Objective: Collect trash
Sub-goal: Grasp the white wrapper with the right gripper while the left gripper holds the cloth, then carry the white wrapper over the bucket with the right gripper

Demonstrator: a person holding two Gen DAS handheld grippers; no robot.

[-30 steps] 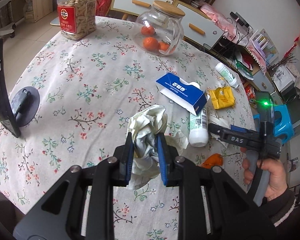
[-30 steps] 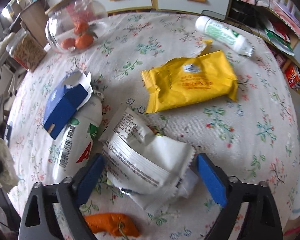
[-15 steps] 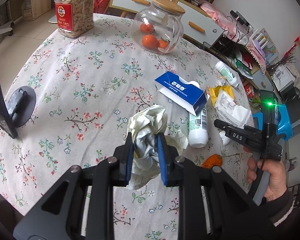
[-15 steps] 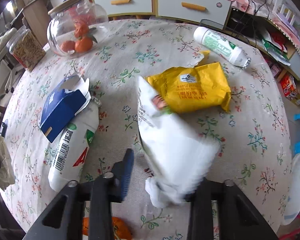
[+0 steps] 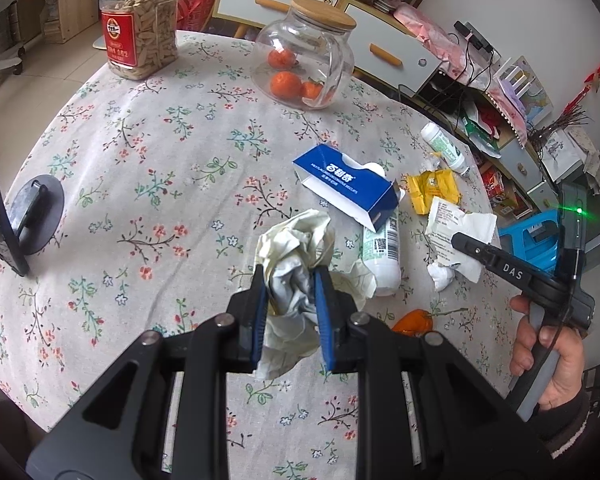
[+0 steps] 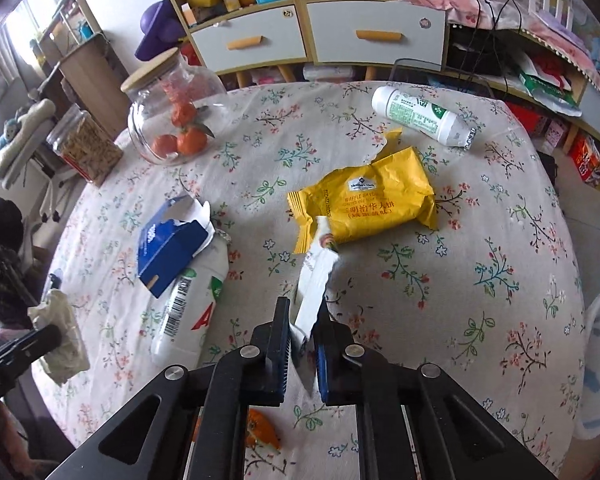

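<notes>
Left tool (image 5: pixel 289 291): closed on a crumpled tissue wad (image 5: pixel 296 264), held clear above the bench (image 5: pixel 140 168).
Right tool (image 6: pixel 302 344): jaws just closed tight on a white wrapper (image 6: pixel 314 280), which stands up between the blue pads, off the cloth.
Glass jar (image 5: pixel 304 66): wooden lid on, a few oranges inside.
Plastic jar (image 5: pixel 138 26): red label, filled with pale seeds or nuts (which, not clear).
Blue box (image 5: pixel 346 184): torn open at one end, leaning on a white bottle (image 5: pixel 382 248) lying on its side; contents hidden.
Other trash on the bench: yellow packet (image 6: pixel 366 200), small green-print bottle (image 6: pixel 420 114), orange peel (image 5: pixel 414 320).
Hard to make out: the peel is half hidden behind the tool frames; wrapper print blurred.
Person: right hand (image 5: pixel 548 364) grips the tool handle.
</notes>
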